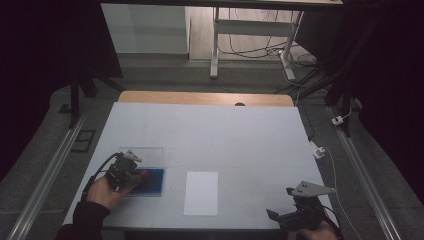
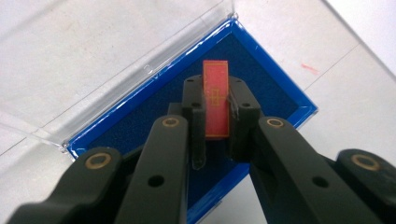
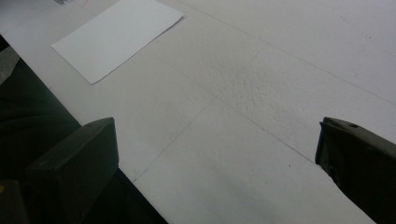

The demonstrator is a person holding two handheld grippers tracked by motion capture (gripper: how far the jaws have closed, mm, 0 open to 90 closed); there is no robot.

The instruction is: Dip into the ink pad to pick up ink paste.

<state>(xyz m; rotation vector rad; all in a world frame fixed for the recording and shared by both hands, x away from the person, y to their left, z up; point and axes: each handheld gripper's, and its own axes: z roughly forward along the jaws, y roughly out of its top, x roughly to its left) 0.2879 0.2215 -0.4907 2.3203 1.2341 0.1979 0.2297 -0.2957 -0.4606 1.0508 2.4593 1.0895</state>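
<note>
A small red chip [image 2: 216,99], marked with fine gold lines, stands pinched between the two black jaws of the left gripper [image 2: 217,119], just above the dark blue lining of an open blue case [image 2: 280,93]. The case's clear lid [image 2: 116,51] is folded back flat on the white table [image 1: 225,135]. From the high view, the left gripper [image 1: 131,176] sits over the case [image 1: 152,182] near the table's left front edge, with the person's left hand [image 1: 102,192] behind it. Just right of the case lies a white sheet of paper [image 1: 201,193], apart from it. Well to the right, at the front edge, the right gripper [image 1: 282,212] is held over bare table, its jaws spread wide with nothing between them.
</note>
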